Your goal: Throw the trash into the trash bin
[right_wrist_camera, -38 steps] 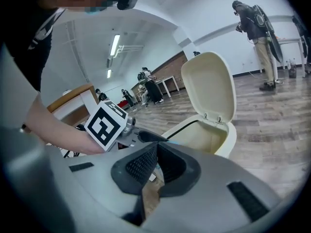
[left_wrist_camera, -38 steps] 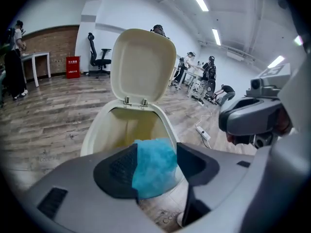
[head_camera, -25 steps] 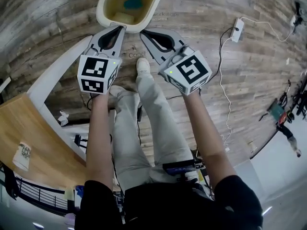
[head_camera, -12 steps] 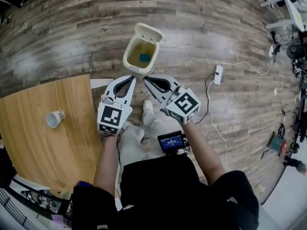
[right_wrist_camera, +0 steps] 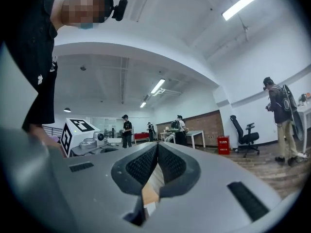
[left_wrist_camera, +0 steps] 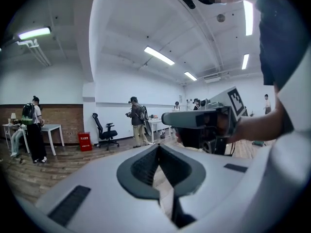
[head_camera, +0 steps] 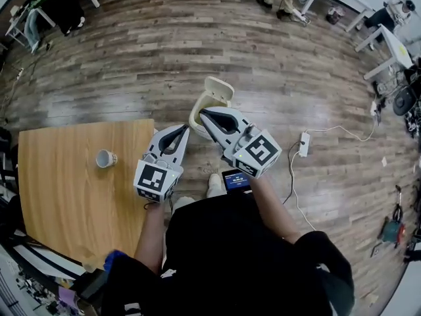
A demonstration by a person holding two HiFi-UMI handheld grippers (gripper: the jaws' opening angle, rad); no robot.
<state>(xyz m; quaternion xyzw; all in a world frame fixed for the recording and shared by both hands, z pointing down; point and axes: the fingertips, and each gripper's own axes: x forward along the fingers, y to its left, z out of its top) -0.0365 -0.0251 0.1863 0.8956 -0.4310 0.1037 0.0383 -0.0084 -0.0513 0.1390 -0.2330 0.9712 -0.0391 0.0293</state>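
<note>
Head view: the right gripper hangs over the open bin on the floor. The left gripper is beside the counter, and a cup stands well apart on it.

Left gripper view: jaws together, empty.

Right gripper view: likewise closed on nothing.

If the cup is trash, closed jaws reaching for it would likely topple it.

Right tongs, jaws together, nothing between them; marker cube at left, black office chair at right.

left claw, right claw: both closed
</note>
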